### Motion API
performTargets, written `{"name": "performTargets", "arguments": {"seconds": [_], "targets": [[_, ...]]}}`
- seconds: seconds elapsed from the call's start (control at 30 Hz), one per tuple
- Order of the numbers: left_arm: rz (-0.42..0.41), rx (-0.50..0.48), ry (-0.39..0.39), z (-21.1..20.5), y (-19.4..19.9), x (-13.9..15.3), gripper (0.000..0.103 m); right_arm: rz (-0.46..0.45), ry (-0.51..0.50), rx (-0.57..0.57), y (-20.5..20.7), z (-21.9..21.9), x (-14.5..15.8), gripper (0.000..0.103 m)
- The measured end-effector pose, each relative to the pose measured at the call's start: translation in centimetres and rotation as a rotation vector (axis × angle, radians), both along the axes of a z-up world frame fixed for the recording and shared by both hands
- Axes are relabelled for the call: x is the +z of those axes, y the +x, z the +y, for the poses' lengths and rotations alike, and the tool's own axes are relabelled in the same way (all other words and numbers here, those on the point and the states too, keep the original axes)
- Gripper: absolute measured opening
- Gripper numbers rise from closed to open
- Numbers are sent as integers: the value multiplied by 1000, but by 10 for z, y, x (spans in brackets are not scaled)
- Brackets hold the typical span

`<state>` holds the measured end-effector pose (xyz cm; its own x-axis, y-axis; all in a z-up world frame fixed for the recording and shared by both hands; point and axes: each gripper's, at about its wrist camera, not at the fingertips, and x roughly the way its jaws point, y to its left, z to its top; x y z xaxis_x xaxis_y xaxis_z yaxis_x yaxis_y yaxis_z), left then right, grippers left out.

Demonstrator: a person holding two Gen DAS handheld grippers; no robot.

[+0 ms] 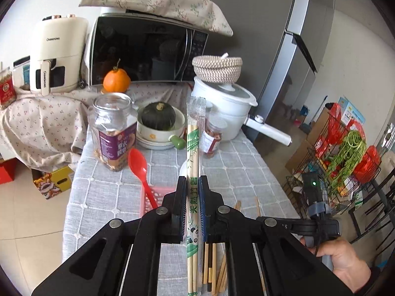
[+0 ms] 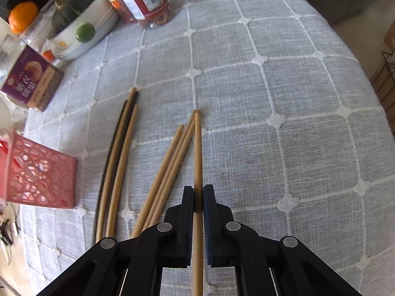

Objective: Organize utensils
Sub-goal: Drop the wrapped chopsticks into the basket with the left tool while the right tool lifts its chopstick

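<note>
My left gripper is shut on a wrapped pair of bamboo chopsticks in a clear green-printed sleeve, held above the table. A pink perforated basket sits below it with a red plastic spoon standing in it. My right gripper is shut on one light bamboo chopstick low over the grey checked tablecloth. Several loose chopsticks lie to its left, and further left a group of dark and light ones. The basket shows at the left edge.
At the back stand a purple-labelled glass jar, a bowl with a dark squash, a red-labelled jar, a white pot, an orange, a microwave and an air fryer. A wire rack stands right of the table by the fridge.
</note>
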<state>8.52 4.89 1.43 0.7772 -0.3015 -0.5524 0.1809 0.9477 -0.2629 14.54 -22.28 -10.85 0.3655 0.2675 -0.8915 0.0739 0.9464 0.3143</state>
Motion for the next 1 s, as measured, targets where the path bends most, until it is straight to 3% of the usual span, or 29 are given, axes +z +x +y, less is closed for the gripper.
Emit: {"name": "performTargets", "arguments": {"seconds": [0.23,0.33,0.57,0.7,0.87,1.0], "targets": [[-287,158,-31,11,-3,14,10,-182,99,-15,-33,-1,55,5],[-342,216,2,9,7,7,10,-240,115,-9,-37,4,71,5],[-309,328,-21,19,36,-17,10,-330,128,7,-47,5,96,5],[-310,351,11,16,46,-30,10,-365,138,16,-49,4,104,5],[-209,331,3,18,60,-52,11,-386,140,19,-49,5,110,5],[-71,286,6,15,65,-60,15,-408,157,27,-51,8,118,5]]}}
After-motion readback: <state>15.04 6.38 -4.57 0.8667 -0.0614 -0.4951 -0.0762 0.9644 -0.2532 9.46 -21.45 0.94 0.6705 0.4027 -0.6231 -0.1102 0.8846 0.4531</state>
